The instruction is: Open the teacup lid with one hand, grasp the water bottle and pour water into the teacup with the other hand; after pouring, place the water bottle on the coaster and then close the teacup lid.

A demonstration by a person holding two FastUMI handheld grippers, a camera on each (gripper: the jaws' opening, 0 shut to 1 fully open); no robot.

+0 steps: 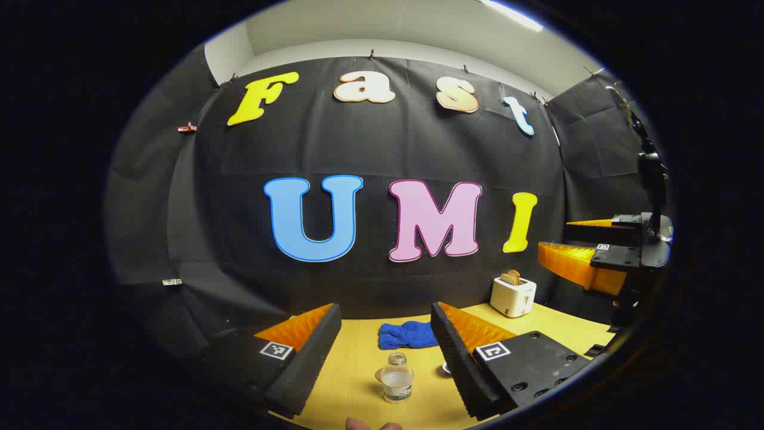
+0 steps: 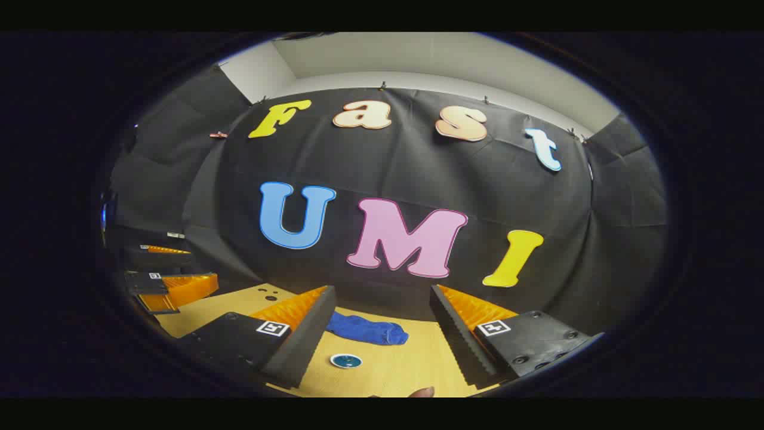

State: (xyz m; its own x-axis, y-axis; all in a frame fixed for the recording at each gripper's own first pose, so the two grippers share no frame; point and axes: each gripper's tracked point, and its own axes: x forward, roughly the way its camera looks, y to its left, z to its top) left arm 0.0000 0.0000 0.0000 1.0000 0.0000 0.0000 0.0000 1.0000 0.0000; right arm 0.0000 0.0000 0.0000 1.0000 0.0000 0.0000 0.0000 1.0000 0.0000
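Water bottle (image 1: 397,377) stands upright on the wood table (image 1: 358,358), just ahead of my left gripper (image 1: 385,358) & between its spread fingers, nothing pinched; blue cloth (image 1: 407,334) lies beyond it, toaster (image 1: 513,295) farther off to the right. Right gripper (image 2: 382,352) is also spread w/ nothing in it, hanging over the table w/ a small round blue coaster (image 2: 346,361) just inside its left finger and the cloth beyond that.

No legible text on the water bottle (image 1: 397,378) label (too small).
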